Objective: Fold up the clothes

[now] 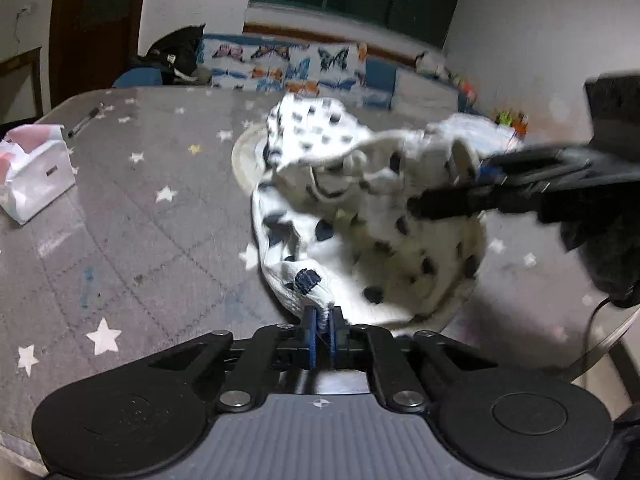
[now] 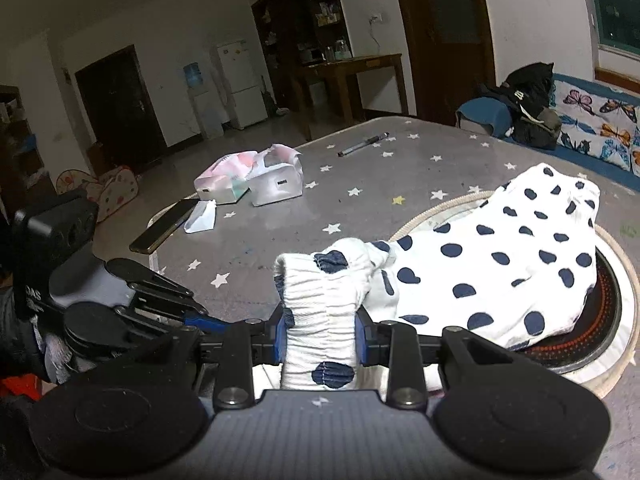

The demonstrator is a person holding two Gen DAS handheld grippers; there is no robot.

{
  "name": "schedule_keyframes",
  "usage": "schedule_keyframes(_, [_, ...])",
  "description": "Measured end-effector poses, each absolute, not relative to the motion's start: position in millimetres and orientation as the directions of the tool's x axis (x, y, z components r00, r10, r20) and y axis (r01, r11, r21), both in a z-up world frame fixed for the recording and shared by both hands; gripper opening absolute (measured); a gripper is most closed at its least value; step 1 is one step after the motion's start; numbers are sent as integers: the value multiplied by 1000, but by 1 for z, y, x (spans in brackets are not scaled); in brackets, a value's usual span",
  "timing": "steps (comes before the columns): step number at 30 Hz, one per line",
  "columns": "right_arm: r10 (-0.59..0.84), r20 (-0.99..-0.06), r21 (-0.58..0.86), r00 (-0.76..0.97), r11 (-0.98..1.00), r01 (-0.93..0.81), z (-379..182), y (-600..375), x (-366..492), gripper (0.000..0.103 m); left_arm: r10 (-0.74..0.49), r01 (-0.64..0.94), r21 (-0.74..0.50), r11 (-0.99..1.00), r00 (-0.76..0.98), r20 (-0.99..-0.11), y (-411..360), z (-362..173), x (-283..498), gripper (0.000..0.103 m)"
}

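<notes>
A white garment with dark blue dots (image 1: 360, 216) (image 2: 500, 260) hangs between both grippers above the grey star-patterned table. My left gripper (image 1: 322, 318) is shut on a corner of its edge near a blue dot. My right gripper (image 2: 320, 332) is shut on the gathered elastic waistband (image 2: 320, 312). In the left wrist view the right gripper (image 1: 472, 184) reaches in from the right, holding bunched fabric. In the right wrist view the left gripper (image 2: 192, 312) shows at the left. The far end of the garment lies over a round disc.
A round inset disc with a pale rim (image 2: 616, 300) (image 1: 244, 160) sits in the table under the garment. Tissue packs (image 2: 256, 180) (image 1: 36, 176), a phone (image 2: 164, 232) and a pen (image 2: 362, 144) (image 1: 84, 120) lie on the table. A butterfly-print sofa (image 1: 288, 64) stands behind.
</notes>
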State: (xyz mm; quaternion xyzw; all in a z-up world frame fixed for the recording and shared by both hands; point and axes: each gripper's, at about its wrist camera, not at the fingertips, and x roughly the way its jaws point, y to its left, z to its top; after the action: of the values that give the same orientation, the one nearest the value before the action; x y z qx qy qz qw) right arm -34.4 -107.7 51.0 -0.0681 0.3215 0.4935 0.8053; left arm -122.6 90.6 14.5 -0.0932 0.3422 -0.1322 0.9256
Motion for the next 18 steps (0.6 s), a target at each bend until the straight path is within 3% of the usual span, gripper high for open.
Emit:
schedule_keyframes(3, [753,-578,162,313,483,-861,58,-107,-43,30,-363,226,-302,926,751,-552,99,27,-141,6])
schedule_keyframes(9, [744,-633,59,215,323,-944,53,-90,-74,31,-390,229,-324,918,677,-625,104,7,-147,6])
schedule_keyframes(10, [734,-650,45,195,293,-955,49,-84,-79,37,-397,232,-331,915,665,-633,104,5,-147,8])
schedule_keyframes(13, [720,-679,44,145,237,-971,37,-73,-89,39,-383,224,-317,922,664,-642,110,5,-148,12])
schedule_keyframes(18, [741,-665,89,94,203,-975,38,-71,-93,51,-328,182,-288,940,715,-617,135,21,-150,18])
